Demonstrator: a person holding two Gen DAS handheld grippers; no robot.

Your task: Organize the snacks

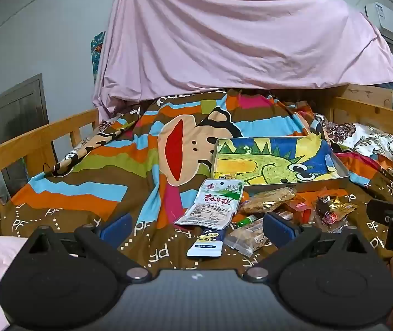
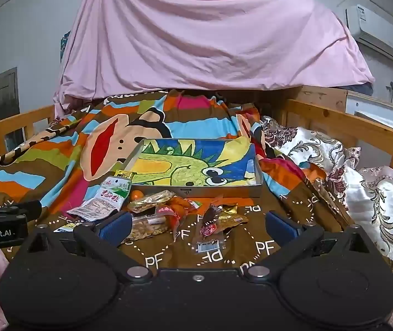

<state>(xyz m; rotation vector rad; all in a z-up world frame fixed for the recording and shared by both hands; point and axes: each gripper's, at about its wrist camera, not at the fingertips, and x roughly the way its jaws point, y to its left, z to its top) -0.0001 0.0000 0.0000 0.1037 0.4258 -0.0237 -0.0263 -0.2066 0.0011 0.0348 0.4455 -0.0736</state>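
Open tools [image 2: 196,227] before snacks [image 2: 174,212] (box [image 2: 218,190] behind)

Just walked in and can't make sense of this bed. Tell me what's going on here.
A person holds a two-finger gripper in each hand over a pile of snack packets on a colourful bedspread. Both the left gripper and the right gripper are open and hold nothing. A shallow box with a dinosaur drawing inside lies just behind the pile, with a small yellow-green packet at its near left corner. The white and green packet and the rest lie on the bedspread, so the sorting has hardly begun.
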